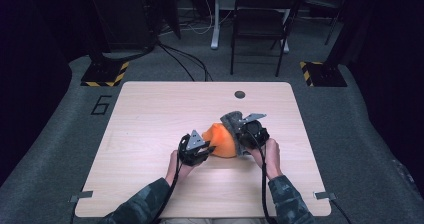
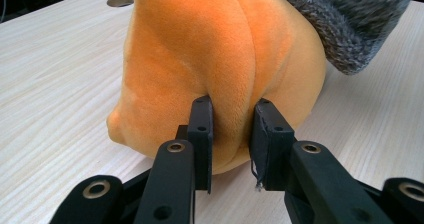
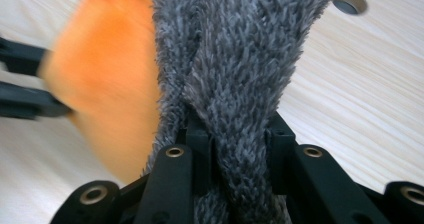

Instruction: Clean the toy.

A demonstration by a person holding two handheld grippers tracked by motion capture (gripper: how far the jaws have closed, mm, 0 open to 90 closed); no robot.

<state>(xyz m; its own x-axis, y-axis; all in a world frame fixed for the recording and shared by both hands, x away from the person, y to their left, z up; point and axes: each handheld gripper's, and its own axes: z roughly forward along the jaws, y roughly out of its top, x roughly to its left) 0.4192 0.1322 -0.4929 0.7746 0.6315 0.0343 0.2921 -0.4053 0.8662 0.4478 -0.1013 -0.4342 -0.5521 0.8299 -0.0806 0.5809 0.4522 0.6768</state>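
Near the middle of the table (image 1: 150,109), toward its right edge, the left gripper (image 2: 231,134) pinches a fold of the orange plush (image 2: 215,49) while the right gripper (image 3: 235,149) clamps the grey fuzzy cloth (image 3: 240,59) (draped against the plush). If the two pull apart, I judge the thin pinched fold could slip free, since soft pile gives little purchase.

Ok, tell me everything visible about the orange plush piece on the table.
The orange plush piece is soft, short-piled fabric, rounded and bulging, with a vertical fold or seam down its side. It rests on the light wooden table, near the middle. The left gripper pinches a fold of it between its jaws. A fuzzy grey fabric lies against its far side, clamped by the right gripper. What it is cannot be told.
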